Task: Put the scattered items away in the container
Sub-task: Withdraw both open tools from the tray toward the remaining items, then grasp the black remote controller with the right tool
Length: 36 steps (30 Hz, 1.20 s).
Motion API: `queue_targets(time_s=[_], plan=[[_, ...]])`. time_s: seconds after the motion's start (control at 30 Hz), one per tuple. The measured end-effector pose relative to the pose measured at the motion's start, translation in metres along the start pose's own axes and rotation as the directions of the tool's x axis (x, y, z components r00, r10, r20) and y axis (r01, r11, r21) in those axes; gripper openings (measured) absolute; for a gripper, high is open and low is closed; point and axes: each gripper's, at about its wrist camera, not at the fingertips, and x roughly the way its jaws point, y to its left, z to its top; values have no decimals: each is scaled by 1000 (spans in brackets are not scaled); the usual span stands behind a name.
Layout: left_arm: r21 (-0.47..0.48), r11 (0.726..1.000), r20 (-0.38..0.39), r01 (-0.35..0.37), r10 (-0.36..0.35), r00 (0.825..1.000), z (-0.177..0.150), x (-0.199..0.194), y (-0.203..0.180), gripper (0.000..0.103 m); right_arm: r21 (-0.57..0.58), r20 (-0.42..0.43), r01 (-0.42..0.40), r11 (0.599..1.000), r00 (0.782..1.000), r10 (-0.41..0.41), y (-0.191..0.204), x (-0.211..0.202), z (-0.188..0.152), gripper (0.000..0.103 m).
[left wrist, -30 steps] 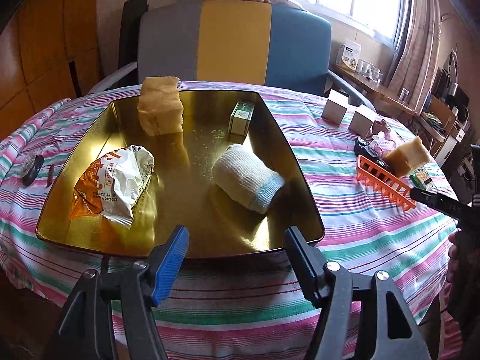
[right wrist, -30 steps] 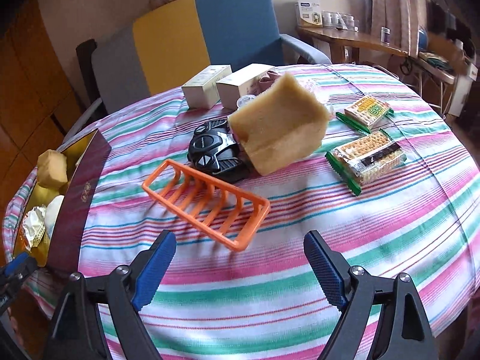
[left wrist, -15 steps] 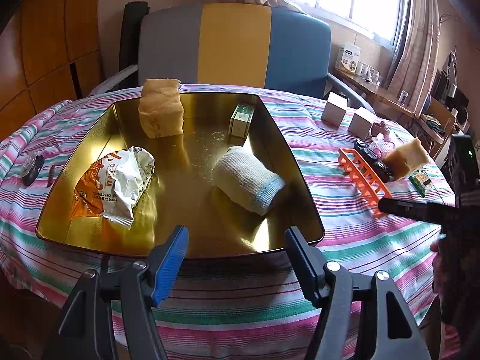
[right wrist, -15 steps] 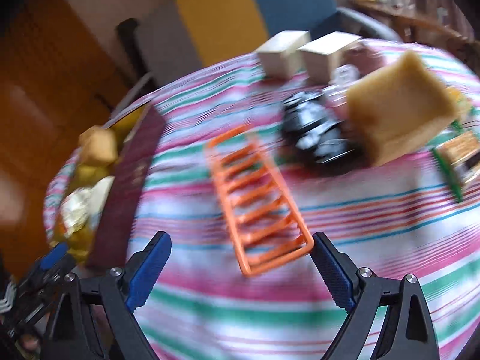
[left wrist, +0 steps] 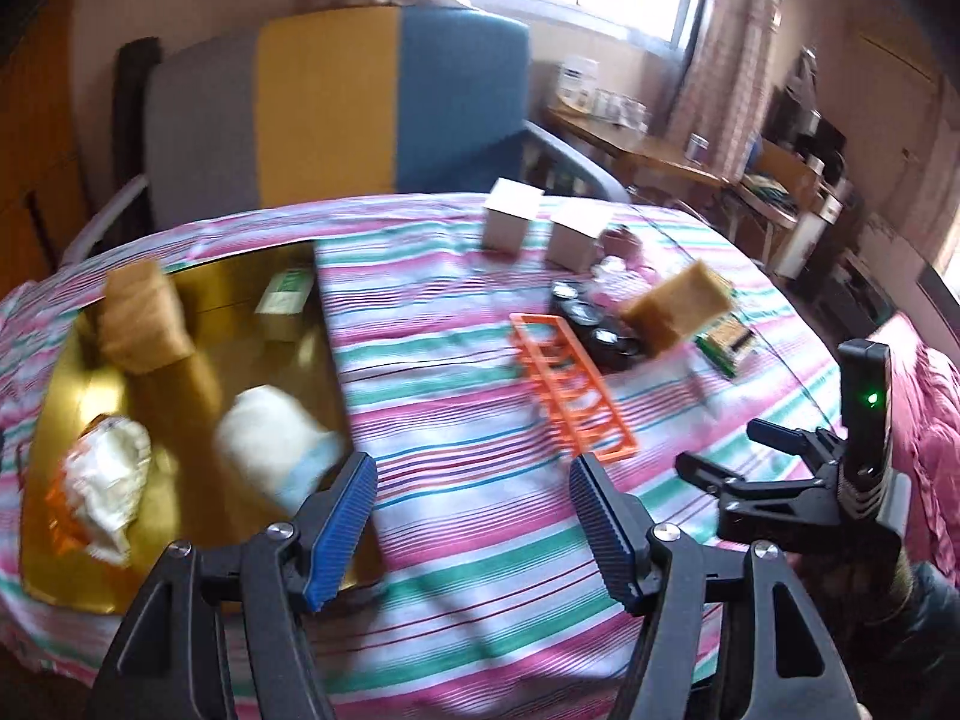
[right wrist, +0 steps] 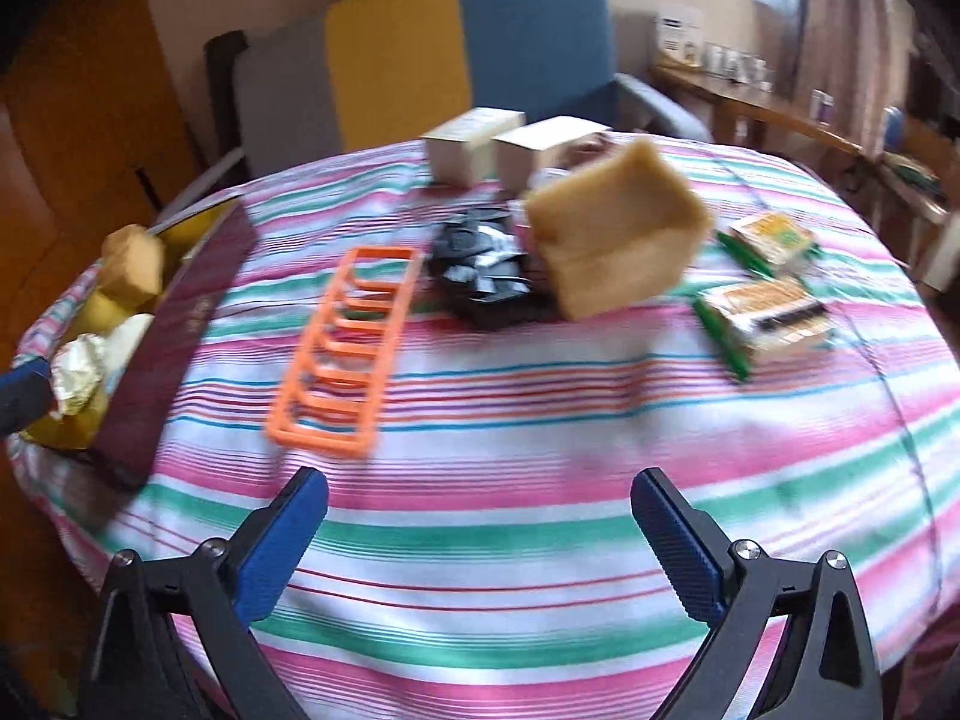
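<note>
The right gripper (right wrist: 479,516) hangs over bare striped cloth with its blue-padded jaws opening wide and nothing between them; the left gripper (left wrist: 473,513) holds its jaws partly apart, also empty, above the near corner of the gold tray (left wrist: 252,294). Both float over a round table covered by a tablecloth (right wrist: 540,420) banded in pink, green, white and thin red lines. Just ahead of the right gripper lies the orange rack (right wrist: 345,354), a flat plastic frame with cross rungs, resting lengthwise on the cloth between the tray and a black crumpled packet (right wrist: 480,267). A tan sponge block (right wrist: 618,234) leans on that packet, two cracker packs (right wrist: 762,306) lie to its right, and two white boxes (right wrist: 510,147) stand behind. The tray, dark red on its outer wall, sits at the table's left and contains another tan sponge (left wrist: 141,318), a small green box (left wrist: 285,297), a rolled white sock (left wrist: 276,450) and a crumpled wrapper (left wrist: 102,486). Beyond the table stands an armchair (left wrist: 336,108) in grey, yellow and blue panels, with a bright curtained window and a cluttered wooden side desk.
</note>
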Motion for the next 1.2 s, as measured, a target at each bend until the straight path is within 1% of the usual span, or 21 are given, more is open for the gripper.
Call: queue_targets(time_s=[0.13, 0.23, 0.33, 0.4, 0.6, 0.67, 0.77, 0.8, 0.87, 0.9, 0.93, 1.0, 1.03, 1.1, 1.17, 1.2], plan=[[73, 997, -51, 39, -35, 998, 19, 28, -37, 68, 31, 24, 82, 996, 996, -83, -22, -3, -5, 102], [108, 993, -93, 38, -28, 995, 30, 52, -56, 68, 57, 39, 106, 993, 993, -108, -36, -2, -1, 102], [144, 989, -124, 16, 2, 992, 36, 75, -67, 68, 85, 25, 94, 992, 995, -97, -45, 5, -6, 102], [160, 987, -142, -2, 25, 990, 37, 87, -69, 68, 107, 10, 78, 991, 997, -79, -49, 13, -10, 102], [165, 985, -178, -55, 84, 980, 42, 114, -62, 68, 44, 69, 121, 992, 990, -123, -38, 17, -19, 103], [162, 985, -194, -66, 97, 976, 42, 122, -59, 68, 45, 84, 123, 991, 988, -126, -39, 18, -19, 103], [123, 991, -209, -60, 85, 974, 39, 128, -49, 68, 40, 96, 124, 991, 987, -128, -38, 19, -19, 103], [108, 992, -218, -65, 87, 972, 37, 129, -45, 66, 37, 98, 125, 992, 987, -128, -38, 19, -19, 103], [71, 996, -235, -55, 70, 969, 30, 130, -34, 58, 33, 98, 124, 992, 987, -127, -38, 19, -19, 103], [58, 997, -237, -48, 61, 970, 26, 128, -29, 57, 32, 96, 124, 992, 987, -127, -38, 19, -18, 103], [48, 998, -235, -42, 52, 971, 22, 126, -25, 57, 33, 93, 117, 993, 989, -119, -38, 18, -17, 101], [34, 999, -231, -31, 38, 972, 16, 121, -19, 53, 35, 83, 87, 996, 992, -90, -40, 16, -12, 84], [32, 999, -228, -25, 32, 973, 14, 117, -17, 51, 37, 78, 65, 997, 995, -68, -41, 15, -9, 81], [30, 999, -223, -14, 20, 975, 8, 112, -16, 49, 44, 61, -8, 999, 998, 5, -43, 15, 0, 62], [17, 1000, -219, -2, 5, 976, 1, 105, -14, 49, 43, 49, -70, 997, 996, 68, -40, 15, 10, 58], [9, 1000, -216, 4, -2, 976, -3, 101, -14, 49, 36, 52, -88, 995, 995, 87, -36, 15, 15, 56]])
